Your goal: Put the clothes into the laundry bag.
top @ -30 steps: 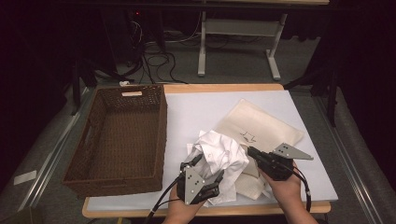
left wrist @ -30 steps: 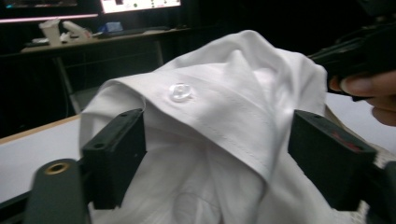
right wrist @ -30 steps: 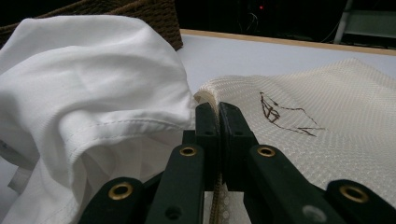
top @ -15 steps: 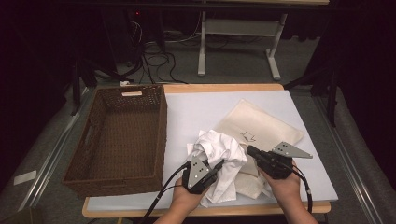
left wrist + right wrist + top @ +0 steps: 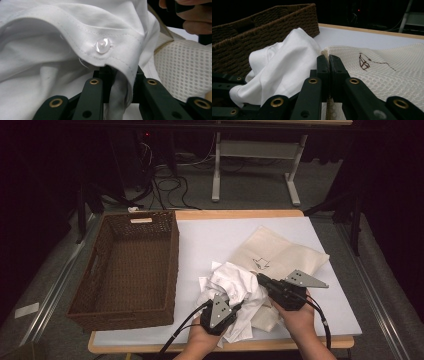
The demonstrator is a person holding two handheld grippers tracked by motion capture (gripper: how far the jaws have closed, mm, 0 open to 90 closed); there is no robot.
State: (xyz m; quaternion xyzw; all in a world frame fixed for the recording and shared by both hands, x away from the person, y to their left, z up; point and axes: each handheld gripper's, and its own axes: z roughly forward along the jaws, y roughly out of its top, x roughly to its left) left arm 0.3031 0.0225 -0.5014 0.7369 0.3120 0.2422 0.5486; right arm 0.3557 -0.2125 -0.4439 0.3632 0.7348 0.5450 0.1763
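High view, near edge of the table: your left gripper [image 5: 226, 306] is pinched on the crumpled white cotton button-up shirt [image 5: 235, 282], which sits bunched at the mouth of the cream mesh laundry bag with a small brown embroidered mark [image 5: 280, 255]; the bag lies flat on the white table sheet [image 5: 210, 240], well right of the empty dark brown woven wicker basket [image 5: 131, 265]. Left gripper view: the jaws are drawn in narrow on a stitched hem of the shirt just below a small white pearl button [image 5: 102, 46], cloth folded between them; a grip on a hem likely gives you a firm edge to feed or draw the shirt by. Right gripper view: your right gripper [image 5: 328, 65] has its jaws pressed together on the seamed rim of the bag, with the shirt heaped just beside them on the left and the basket wall behind. Judged purpose: the right holds the bag's opening steady while the left works the shirt at it; whether the shirt goes in or comes out cannot be told. Pose: both forearms enter from the bottom edge, hands [image 5: 300, 317] close together, left gripper pointing forward and a little right, right gripper angled toward the left, its grey three-cornered plate uppermost.
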